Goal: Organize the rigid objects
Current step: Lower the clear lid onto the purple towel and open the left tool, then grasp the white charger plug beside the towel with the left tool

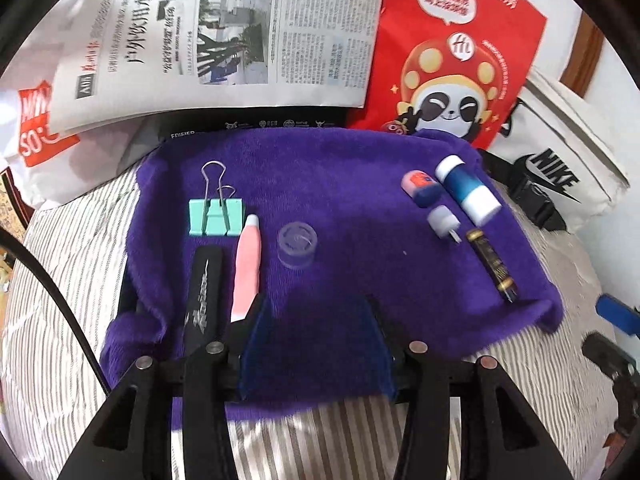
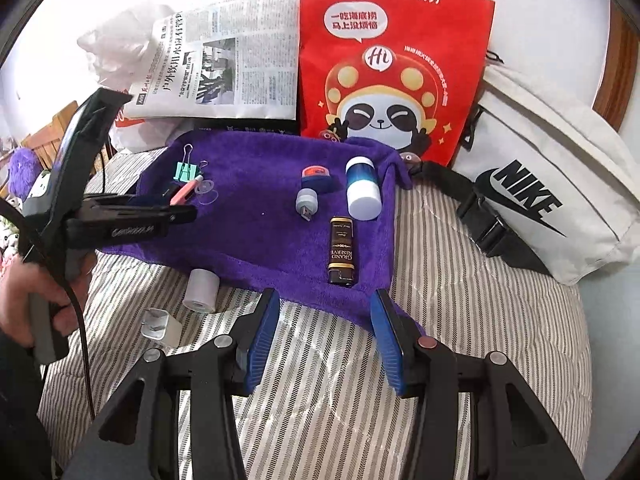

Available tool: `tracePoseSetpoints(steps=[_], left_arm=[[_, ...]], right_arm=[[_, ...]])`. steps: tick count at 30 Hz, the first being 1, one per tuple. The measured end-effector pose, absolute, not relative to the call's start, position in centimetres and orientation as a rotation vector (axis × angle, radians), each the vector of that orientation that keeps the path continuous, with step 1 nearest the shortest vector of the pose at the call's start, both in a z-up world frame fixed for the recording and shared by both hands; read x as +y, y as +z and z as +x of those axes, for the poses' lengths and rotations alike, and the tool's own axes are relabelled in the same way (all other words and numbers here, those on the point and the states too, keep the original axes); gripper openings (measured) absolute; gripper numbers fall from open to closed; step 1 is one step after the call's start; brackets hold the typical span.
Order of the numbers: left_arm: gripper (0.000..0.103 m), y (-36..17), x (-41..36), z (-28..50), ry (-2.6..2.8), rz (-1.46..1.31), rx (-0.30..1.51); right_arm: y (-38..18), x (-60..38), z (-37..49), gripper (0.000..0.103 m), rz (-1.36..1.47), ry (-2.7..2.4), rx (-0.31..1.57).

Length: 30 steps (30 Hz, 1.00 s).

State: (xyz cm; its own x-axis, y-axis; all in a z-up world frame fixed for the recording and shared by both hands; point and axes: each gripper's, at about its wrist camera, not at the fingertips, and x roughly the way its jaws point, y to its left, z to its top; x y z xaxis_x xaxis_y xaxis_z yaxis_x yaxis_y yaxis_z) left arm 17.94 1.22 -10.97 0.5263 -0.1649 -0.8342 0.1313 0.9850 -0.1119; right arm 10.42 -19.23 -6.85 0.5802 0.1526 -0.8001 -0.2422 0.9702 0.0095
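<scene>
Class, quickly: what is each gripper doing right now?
Left gripper: jaws open, empty, over the purple towel.
Right gripper: jaws open, empty.

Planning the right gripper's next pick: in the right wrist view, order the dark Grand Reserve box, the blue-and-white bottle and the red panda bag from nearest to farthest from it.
1. Grand Reserve box, near towel edge.
2. Blue-and-white bottle, farther back, slightly right.
3. Red panda bag, upright behind the towel.

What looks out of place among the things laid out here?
Most small things lie on the purple towel, but two sit off it on the striped sheet: a white roll at the towel's near edge and a white charger plug beside it. They look not yet sorted.
</scene>
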Motion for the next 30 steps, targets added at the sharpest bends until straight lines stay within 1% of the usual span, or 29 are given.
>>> tracePoseSetpoints(steps=[5,12,18,22,30], left_arm=[[0.049,-9.9,1.3,16.5,-0.170,-0.024,0.993],[0.049,-9.7,1.2,13.8,-0.211,-0.037,1.011],[0.049,-11.2,-0.1,11.9,-0.255,-0.029,1.040],[0.050,-11.9,-0.7,11.3,-0.273,-0.066,1.051],[0.050,-11.4,-0.4,10.6,-0.262,-0.091,1.048]], right_arm=[[-6.5,-19.3,9.8,0.047,-0.082,0.234,0.931],[-6.2,-19.4,8.2,0.047,-0.094,0.214,0.930],[-6.3,-20.3,6.4,0.048,-0.041,0.203,0.938],[-6.6,-21.0,5.3,0.048,-0.022,0.205,0.948],[-7.6,-22.0,4.2,0.048,0.007,0.206,0.962]])
